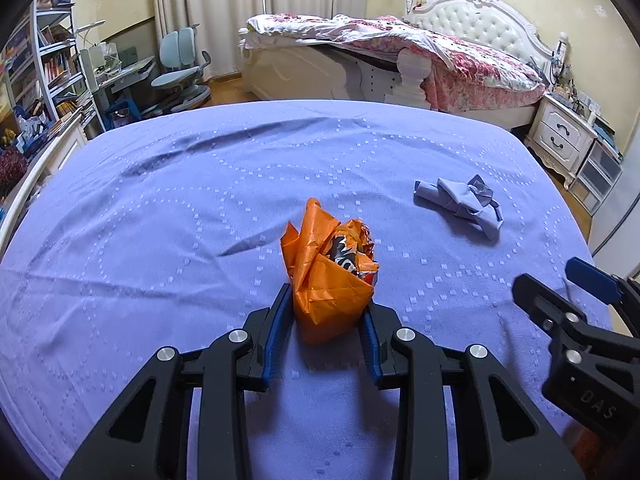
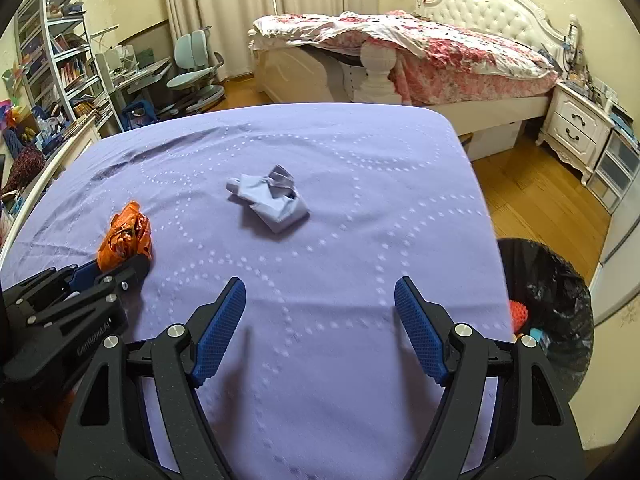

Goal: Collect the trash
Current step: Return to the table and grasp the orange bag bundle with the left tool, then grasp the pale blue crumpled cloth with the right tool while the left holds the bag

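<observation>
Lilac bedspread [image 1: 160, 220]: left gripper [image 1: 329, 310] jaws clench orange wrapper [image 1: 328, 276]; right gripper [image 2: 320, 320] jaws released.

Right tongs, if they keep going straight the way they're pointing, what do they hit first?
Probably the purple bedcover itself; the open right tongs tilt down at bare cloth. The crumpled blue wad lies farther along, slightly left.

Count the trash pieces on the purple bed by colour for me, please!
Orange: 1, the crumpled orange wrapper, pinched in the left tongs.
Pale blue: 1, the crumpled blue paper, lying loose.
Total: 2.
</observation>
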A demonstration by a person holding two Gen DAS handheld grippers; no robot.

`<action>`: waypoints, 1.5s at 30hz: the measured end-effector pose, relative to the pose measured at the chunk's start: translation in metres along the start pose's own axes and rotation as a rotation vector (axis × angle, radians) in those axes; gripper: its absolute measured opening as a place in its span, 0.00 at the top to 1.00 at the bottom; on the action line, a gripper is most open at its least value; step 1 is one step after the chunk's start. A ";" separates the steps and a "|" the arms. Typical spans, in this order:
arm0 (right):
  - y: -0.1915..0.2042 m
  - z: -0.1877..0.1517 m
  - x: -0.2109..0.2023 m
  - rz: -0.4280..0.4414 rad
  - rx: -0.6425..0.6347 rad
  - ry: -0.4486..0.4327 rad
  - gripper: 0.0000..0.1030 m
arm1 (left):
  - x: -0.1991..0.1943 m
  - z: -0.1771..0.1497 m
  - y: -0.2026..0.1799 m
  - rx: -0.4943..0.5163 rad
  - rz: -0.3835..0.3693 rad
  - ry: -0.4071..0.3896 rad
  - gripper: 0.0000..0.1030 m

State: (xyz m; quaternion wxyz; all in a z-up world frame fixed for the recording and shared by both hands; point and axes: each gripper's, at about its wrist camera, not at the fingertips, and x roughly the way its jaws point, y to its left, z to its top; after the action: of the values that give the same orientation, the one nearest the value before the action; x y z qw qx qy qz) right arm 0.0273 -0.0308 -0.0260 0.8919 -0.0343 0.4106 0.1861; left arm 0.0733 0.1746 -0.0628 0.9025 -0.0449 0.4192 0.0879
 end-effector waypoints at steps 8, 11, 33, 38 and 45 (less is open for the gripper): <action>0.020 0.023 0.023 0.012 -0.023 0.032 0.27 | 0.007 0.010 0.017 -0.021 0.007 0.000 0.68; 0.028 0.030 0.033 0.014 -0.027 0.039 0.27 | 0.010 0.013 0.022 -0.032 0.011 0.001 0.68; 0.036 0.040 0.041 0.007 -0.063 0.044 0.53 | 0.004 0.010 0.028 -0.022 -0.005 -0.011 0.68; 0.034 0.026 0.028 0.008 -0.063 0.043 0.53 | -0.004 0.002 0.022 -0.015 -0.011 -0.016 0.68; 0.025 0.007 0.010 0.007 -0.053 0.035 0.53 | -0.015 -0.010 0.012 -0.011 -0.024 -0.020 0.68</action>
State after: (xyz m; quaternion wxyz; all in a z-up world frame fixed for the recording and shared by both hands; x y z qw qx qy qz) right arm 0.0293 -0.0031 -0.0268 0.8827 -0.0597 0.4214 0.1994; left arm 0.0541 0.1826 -0.0576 0.9073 -0.0540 0.4092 0.0796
